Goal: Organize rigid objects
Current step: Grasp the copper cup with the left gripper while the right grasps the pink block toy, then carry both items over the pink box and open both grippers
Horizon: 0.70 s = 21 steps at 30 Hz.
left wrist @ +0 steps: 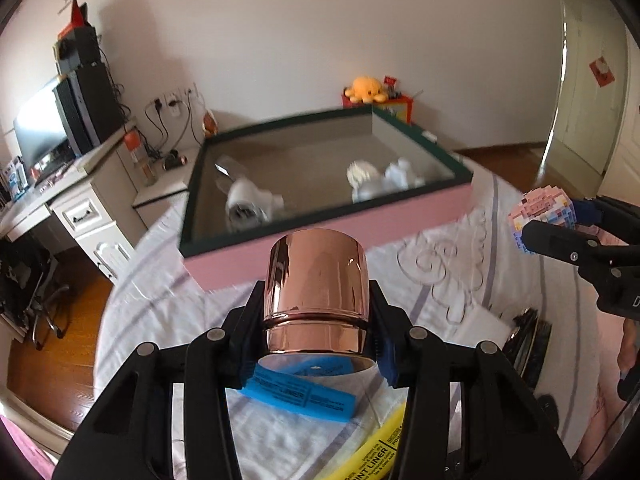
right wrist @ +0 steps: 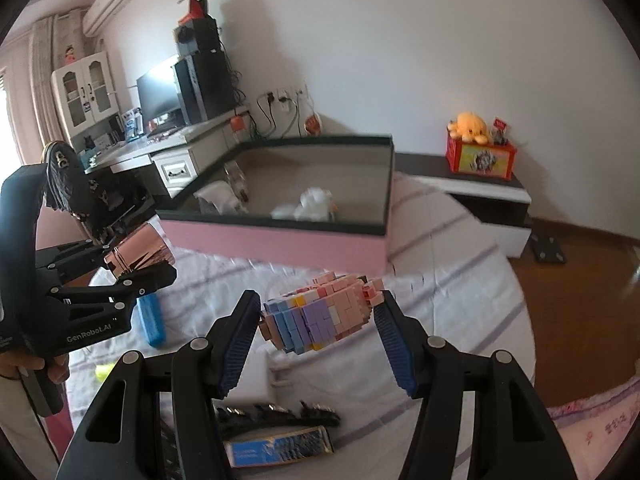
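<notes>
My left gripper (left wrist: 316, 300) is shut on a shiny copper-coloured cup (left wrist: 316, 272), clamped near its base and held above the bed. The right wrist view shows the same cup (right wrist: 148, 246) in that left gripper (right wrist: 148, 264), at the left. My right gripper (right wrist: 318, 304) is shut on a pastel block-built toy (right wrist: 316, 316) of pink, purple and blue bricks, with a pad against each end. In the left wrist view the toy (left wrist: 540, 208) and right gripper (left wrist: 560, 224) appear at the right edge. Ahead lies a pink box (left wrist: 320, 228) with a dark green rim, holding white soft items.
A blue highlighter (left wrist: 300, 396) and a yellow one (left wrist: 380, 452) lie on the white bedspread below the cup. A black spiky item (right wrist: 280, 420) and a small blue box (right wrist: 280, 446) lie near my right gripper. A desk with a monitor (left wrist: 40, 136) stands to the left.
</notes>
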### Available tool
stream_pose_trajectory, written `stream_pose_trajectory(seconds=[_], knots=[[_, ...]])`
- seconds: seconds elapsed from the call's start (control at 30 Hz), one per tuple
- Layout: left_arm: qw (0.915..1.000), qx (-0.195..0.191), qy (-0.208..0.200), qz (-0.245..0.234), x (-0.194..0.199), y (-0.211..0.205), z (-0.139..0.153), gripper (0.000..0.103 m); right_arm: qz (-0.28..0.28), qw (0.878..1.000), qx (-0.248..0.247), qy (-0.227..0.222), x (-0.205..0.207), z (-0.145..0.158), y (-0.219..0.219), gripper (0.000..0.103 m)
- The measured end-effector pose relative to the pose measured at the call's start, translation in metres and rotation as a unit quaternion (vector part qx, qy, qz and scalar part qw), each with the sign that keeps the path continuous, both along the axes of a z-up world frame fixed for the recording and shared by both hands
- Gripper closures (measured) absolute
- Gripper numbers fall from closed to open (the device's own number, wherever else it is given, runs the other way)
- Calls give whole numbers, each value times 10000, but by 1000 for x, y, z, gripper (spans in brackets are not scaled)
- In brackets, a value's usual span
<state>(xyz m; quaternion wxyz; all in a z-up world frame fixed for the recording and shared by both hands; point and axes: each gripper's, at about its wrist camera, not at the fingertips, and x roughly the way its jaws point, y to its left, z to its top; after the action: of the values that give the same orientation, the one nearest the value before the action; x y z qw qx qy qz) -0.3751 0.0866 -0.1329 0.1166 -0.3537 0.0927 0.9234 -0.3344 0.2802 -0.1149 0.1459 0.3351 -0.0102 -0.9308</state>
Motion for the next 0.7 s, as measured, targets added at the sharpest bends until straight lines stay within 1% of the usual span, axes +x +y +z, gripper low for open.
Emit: stream_pose_trajectory(seconds=[0.2, 0.33, 0.53, 0.7], knots=[[9995, 60, 311, 73, -8, -7, 29, 56, 173, 9994, 91, 289, -6, 33, -15, 43], [9990, 14, 433, 48, -22, -8, 41, 56, 286, 9987, 168, 376, -18, 46, -25, 43], [9983, 13, 579, 22, -58, -4, 60, 56, 407, 9977, 278, 472, -50, 63, -34, 43], [9988, -5, 479, -115, -101, 2, 64, 56, 384, 9977, 303, 460, -88, 69, -33, 43]])
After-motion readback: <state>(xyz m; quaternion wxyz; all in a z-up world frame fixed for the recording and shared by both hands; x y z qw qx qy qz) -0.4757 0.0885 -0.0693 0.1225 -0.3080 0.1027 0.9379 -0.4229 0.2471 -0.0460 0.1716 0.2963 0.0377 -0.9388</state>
